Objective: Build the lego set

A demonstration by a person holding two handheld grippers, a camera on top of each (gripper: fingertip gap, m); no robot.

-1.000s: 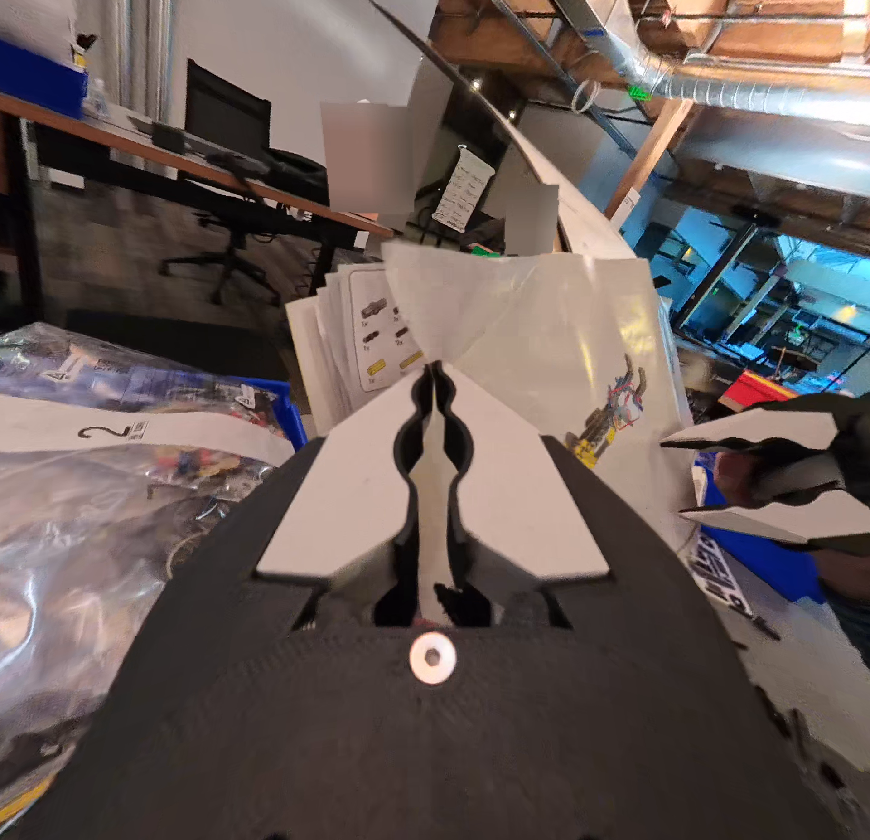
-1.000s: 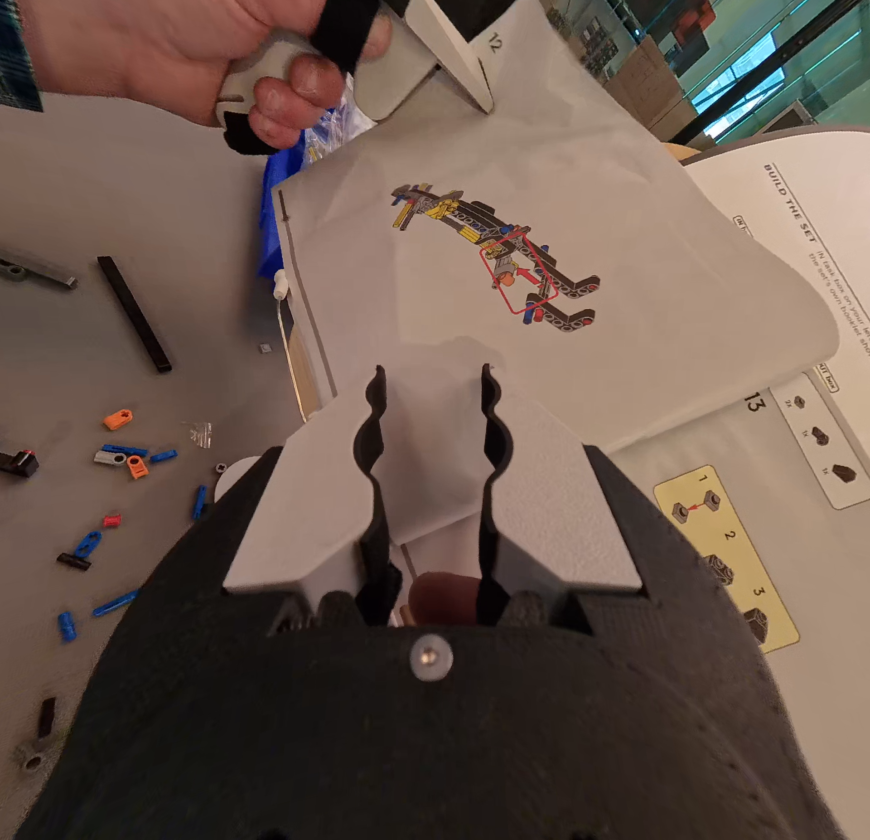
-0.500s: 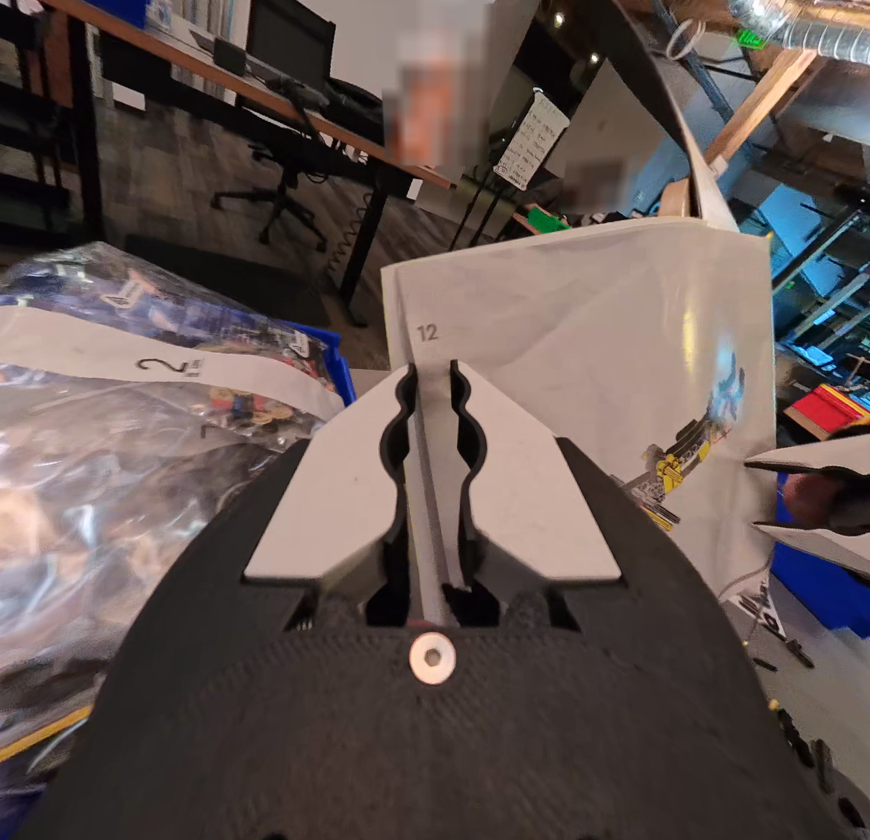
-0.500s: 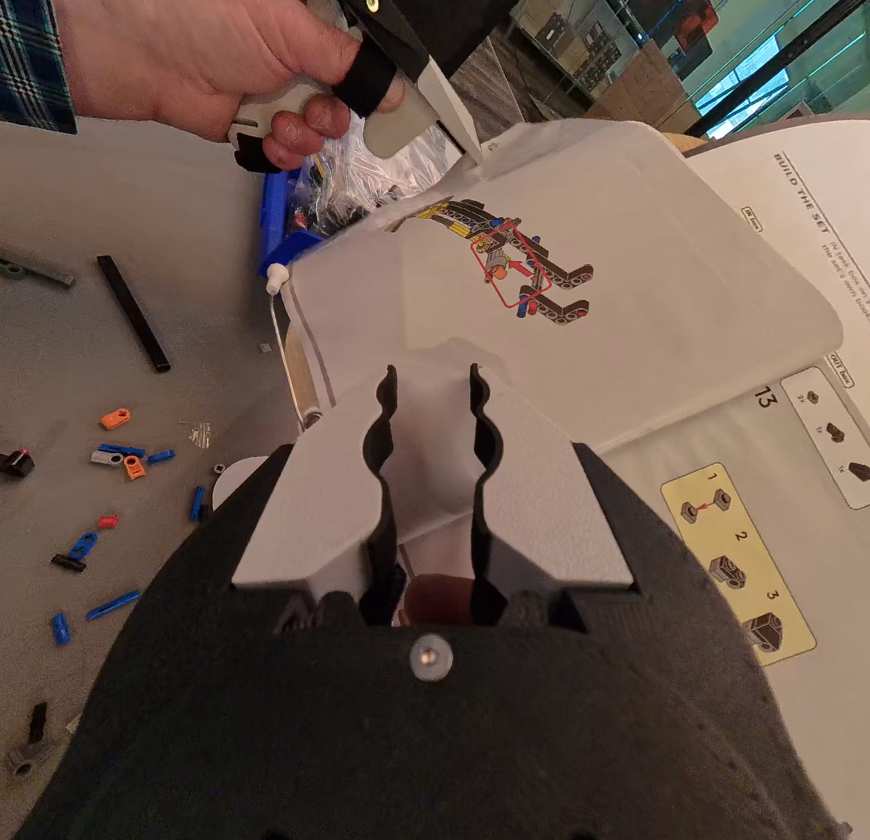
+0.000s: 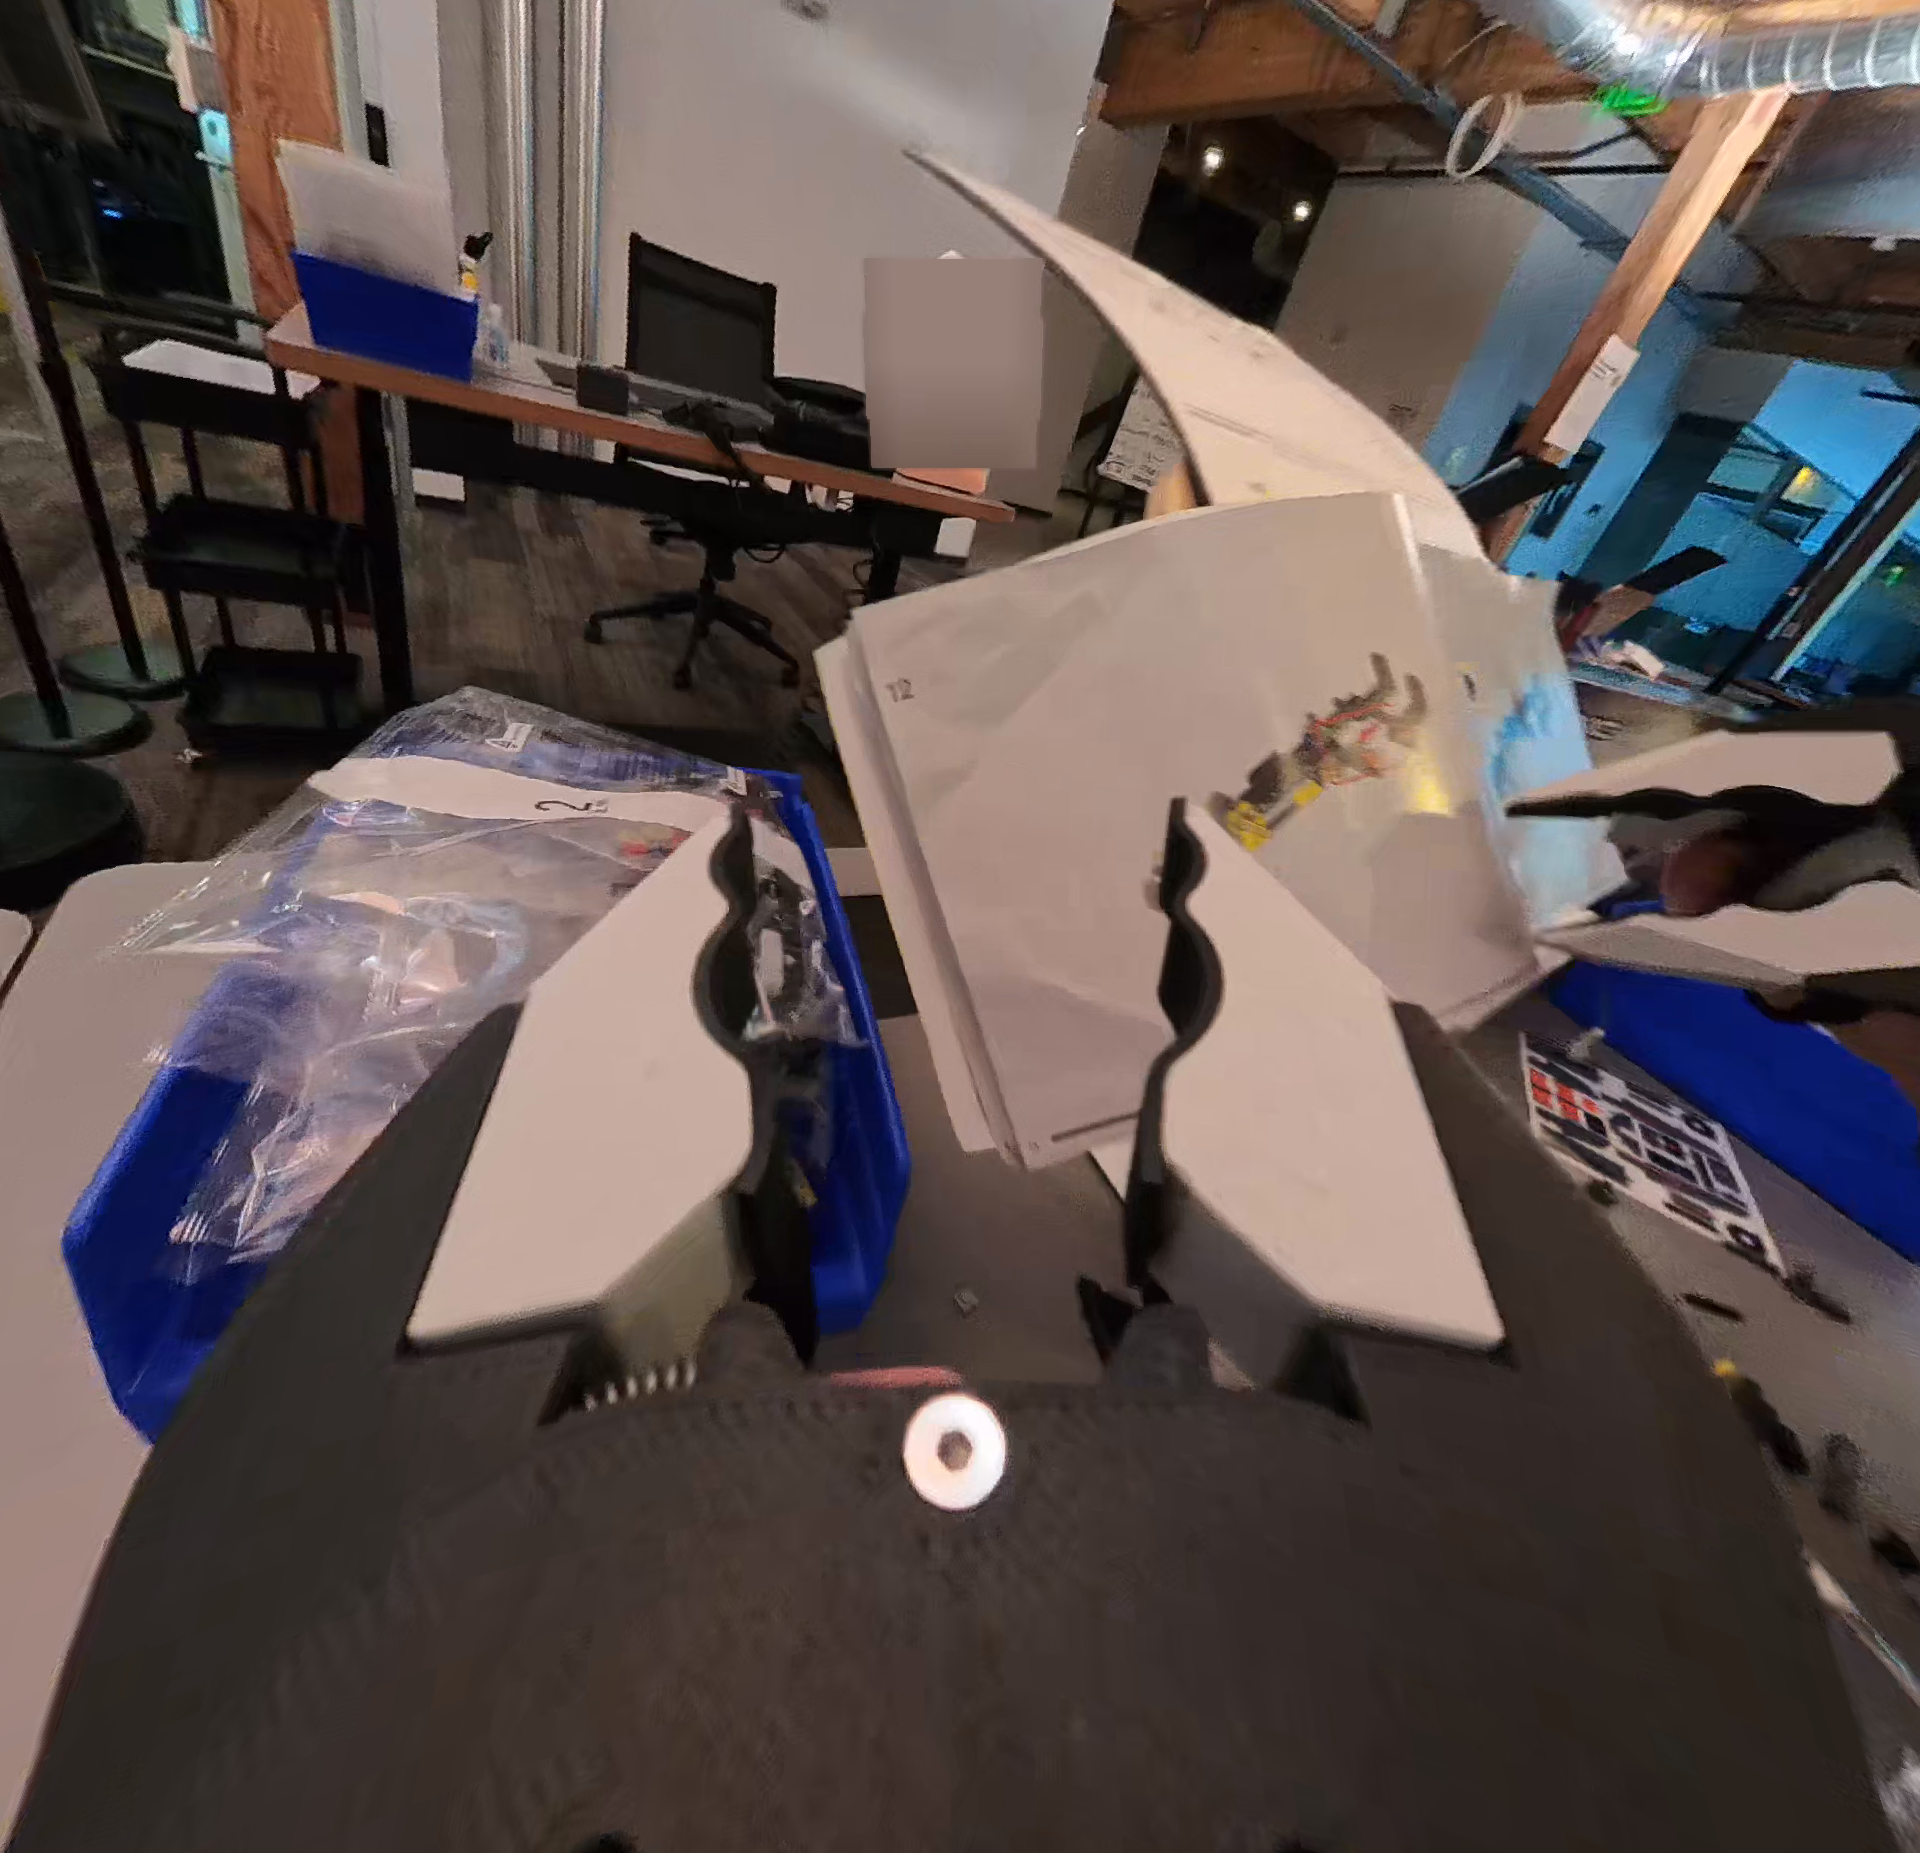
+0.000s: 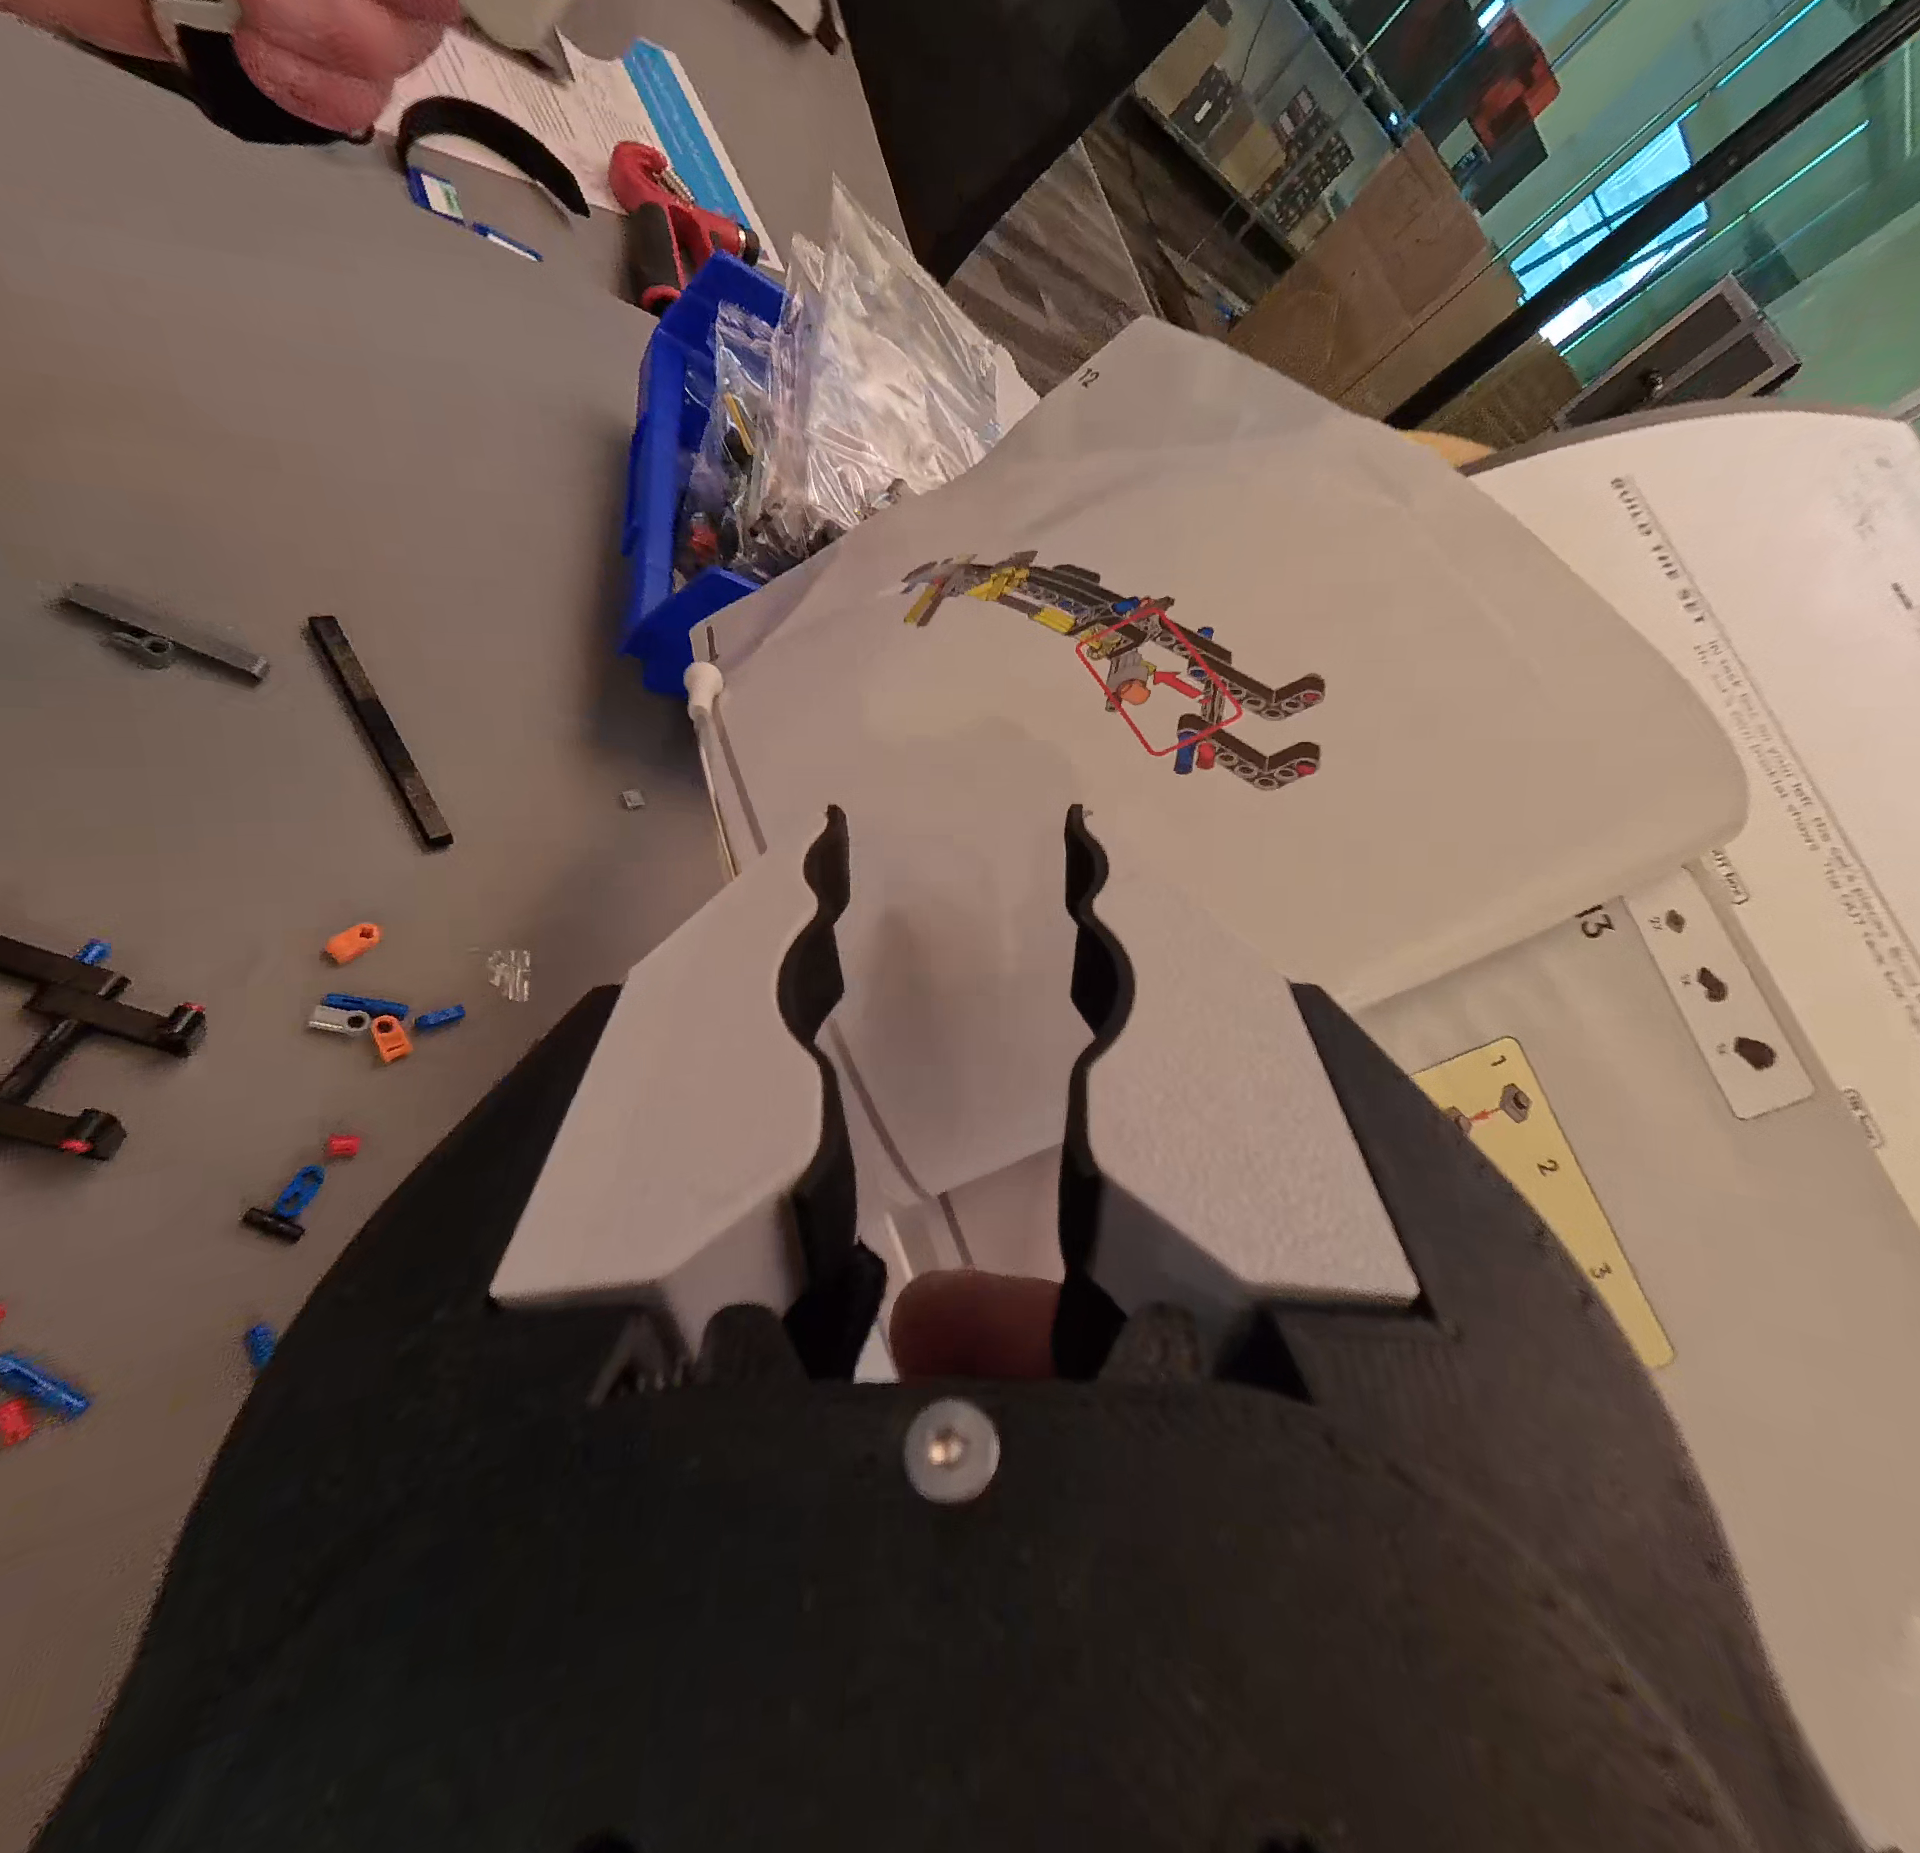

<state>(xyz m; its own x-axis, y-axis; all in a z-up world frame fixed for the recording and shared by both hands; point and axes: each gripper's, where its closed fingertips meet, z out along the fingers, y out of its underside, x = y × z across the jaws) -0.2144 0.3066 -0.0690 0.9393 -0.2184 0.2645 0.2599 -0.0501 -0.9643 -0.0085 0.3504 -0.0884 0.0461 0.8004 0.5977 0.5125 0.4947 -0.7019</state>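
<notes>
The instruction booklet [image 6: 1299, 577] lies open on the grey table [image 6: 312, 401], and its left page [image 5: 1143, 816] stands curled up, free of both grippers. My left gripper [image 5: 954, 816] is open wide and empty, just in front of that page's lower edge. My right gripper [image 6: 954, 816] is open and empty, hovering over the curled page near the spine; it also shows at the right of the left wrist view [image 5: 1714, 868]. Loose pieces lie left of the booklet: a long black beam [image 6: 379, 733], a grey beam [image 6: 161, 640], orange and blue pins [image 6: 379, 1019] and a black partial assembly [image 6: 94, 1034].
A blue bin [image 6: 665, 515] [image 5: 862, 1128] holding clear bags of parts [image 6: 873, 401] [image 5: 395, 930] stands beside the booklet's far left corner. A sticker sheet [image 5: 1642, 1149] lies on the table. A red-handled tool [image 6: 675, 214] and papers lie farther back. A hand [image 6: 312, 27] holds the left gripper. The left gripper is farther from the black partial assembly [image 6: 94, 1034], some 35 cm, than the right, some 25 cm.
My left gripper has opened, let go of the page and drawn back from it. The page now stands curled on its own. My right gripper has opened a little wider.
</notes>
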